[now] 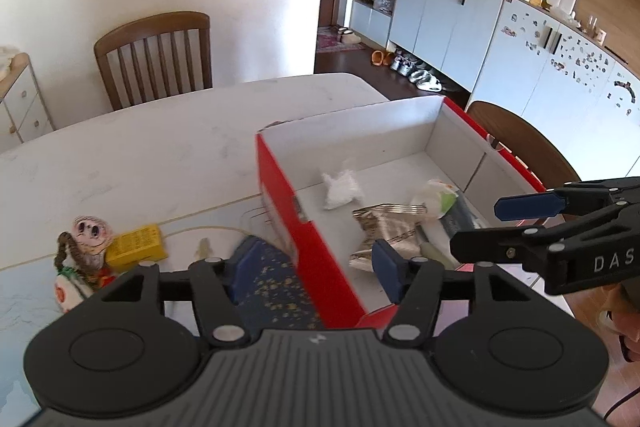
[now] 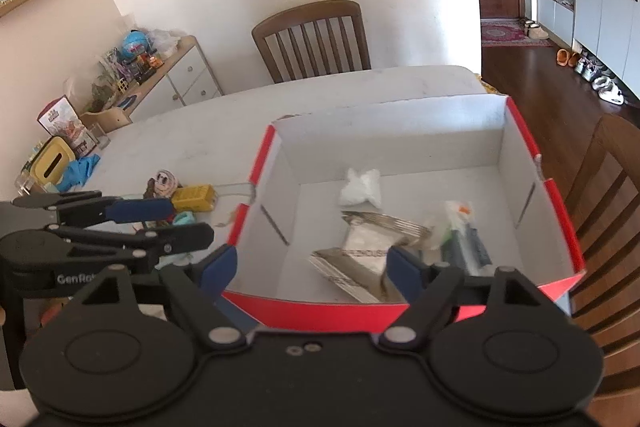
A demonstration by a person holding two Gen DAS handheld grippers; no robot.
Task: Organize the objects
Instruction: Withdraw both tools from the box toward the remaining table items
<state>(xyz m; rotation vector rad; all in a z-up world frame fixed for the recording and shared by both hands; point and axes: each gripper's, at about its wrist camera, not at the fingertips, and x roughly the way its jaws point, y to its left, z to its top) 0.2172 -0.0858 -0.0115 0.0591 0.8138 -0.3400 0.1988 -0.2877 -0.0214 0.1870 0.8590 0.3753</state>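
Observation:
A red box with white inside stands on the white table. In it lie a white crumpled bag, a silver foil pouch and a clear green-white packet. Left of the box lie a yellow box and a doll. My left gripper is open and empty, straddling the box's left wall. My right gripper is open and empty over the box's near wall.
A wooden chair stands at the table's far side, another at the right. A dark blue speckled item lies under my left gripper. A blue cloth and a yellow tissue box sit at the table's left end.

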